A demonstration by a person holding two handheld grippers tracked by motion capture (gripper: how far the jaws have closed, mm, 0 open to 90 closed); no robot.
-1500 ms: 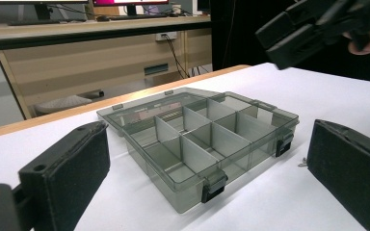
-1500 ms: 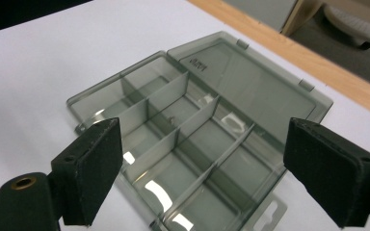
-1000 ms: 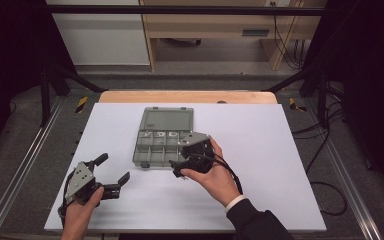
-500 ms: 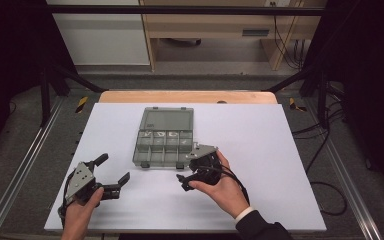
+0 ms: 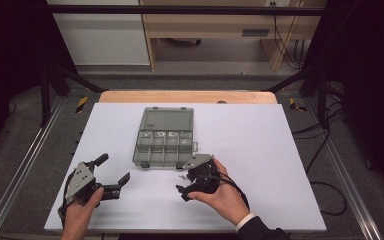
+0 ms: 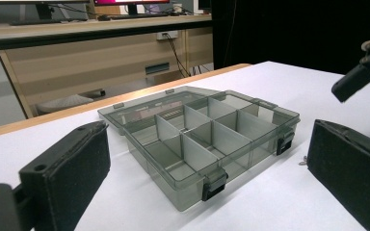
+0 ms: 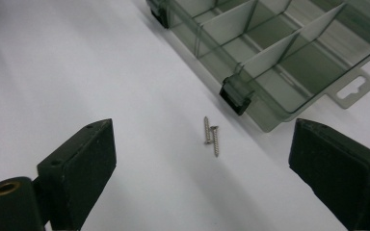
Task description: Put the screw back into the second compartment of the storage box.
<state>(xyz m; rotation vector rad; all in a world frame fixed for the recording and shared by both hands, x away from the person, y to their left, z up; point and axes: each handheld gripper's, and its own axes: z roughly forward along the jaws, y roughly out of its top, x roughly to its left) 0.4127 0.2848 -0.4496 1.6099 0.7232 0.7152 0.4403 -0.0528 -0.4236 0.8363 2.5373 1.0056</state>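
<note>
Right gripper (image 7: 202, 168): jaws apart, lower frame, facing two screws (image 7: 210, 135) at centre, beside organizer box (image 7: 279, 57) upper right.

The left gripper (image 6: 207, 173) is being held low over the white table (image 6: 279, 77), its two black padded jaws standing wide apart with nothing between them. A smoky clear compartment box (image 6: 197, 139) is being framed between the jaws, its lid lying open behind it and two black latches showing on its near wall. The tip of the right gripper (image 6: 361, 72) is being seen at the upper right, above the table. A wooden desk (image 6: 91, 48) is being shown beyond.
</note>
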